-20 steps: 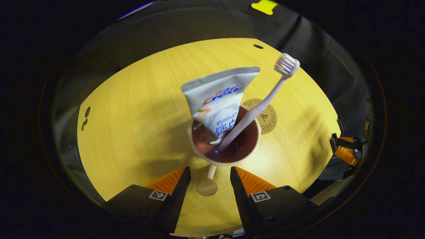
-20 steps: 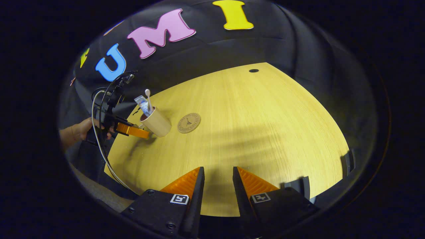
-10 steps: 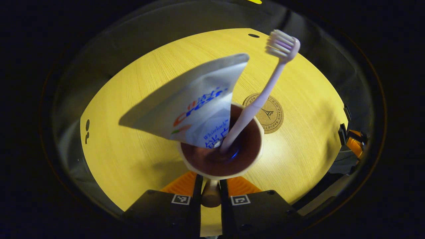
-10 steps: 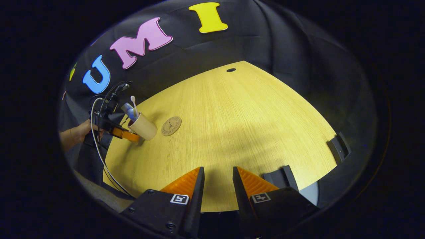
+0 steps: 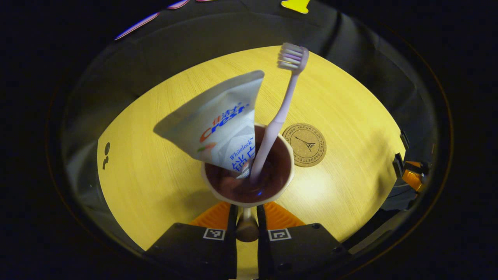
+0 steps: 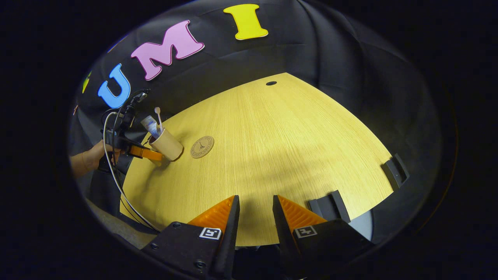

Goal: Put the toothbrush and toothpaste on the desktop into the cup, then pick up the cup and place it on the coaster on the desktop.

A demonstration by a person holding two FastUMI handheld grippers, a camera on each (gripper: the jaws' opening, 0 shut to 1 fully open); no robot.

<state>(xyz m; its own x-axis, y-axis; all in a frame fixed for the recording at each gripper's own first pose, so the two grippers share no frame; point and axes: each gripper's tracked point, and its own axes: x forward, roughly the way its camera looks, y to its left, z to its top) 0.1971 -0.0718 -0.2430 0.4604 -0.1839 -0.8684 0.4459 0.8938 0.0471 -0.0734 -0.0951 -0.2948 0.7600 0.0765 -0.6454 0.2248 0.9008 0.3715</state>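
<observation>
A beige cup (image 5: 288,184) with a dark inside holds a white toothpaste tube (image 5: 220,124) and a pale pink toothbrush (image 5: 279,112), bristles up. My left gripper (image 5: 246,217) is shut on the cup's handle (image 5: 246,228), both fingers pressing it. The round cork coaster (image 5: 304,144) lies on the yellow desktop just right of the cup. In the right gripper view the cup (image 6: 166,144) sits far left beside the coaster (image 6: 202,146), with a hand holding the left gripper (image 6: 147,153) at it. My right gripper (image 6: 255,210) hovers over the near table edge, open with nothing between its fingers.
The wooden desktop (image 6: 280,147) is bare in the middle and right. Dark brackets (image 6: 328,206) sit at its near right edge. A small hole (image 6: 271,83) marks the far corner. A cable (image 6: 114,171) hangs from the left gripper.
My left gripper closed from open onto the cup's handle a second ago and has stayed shut; the cup with tube and brush shifted slightly left. The right gripper barely moved.
</observation>
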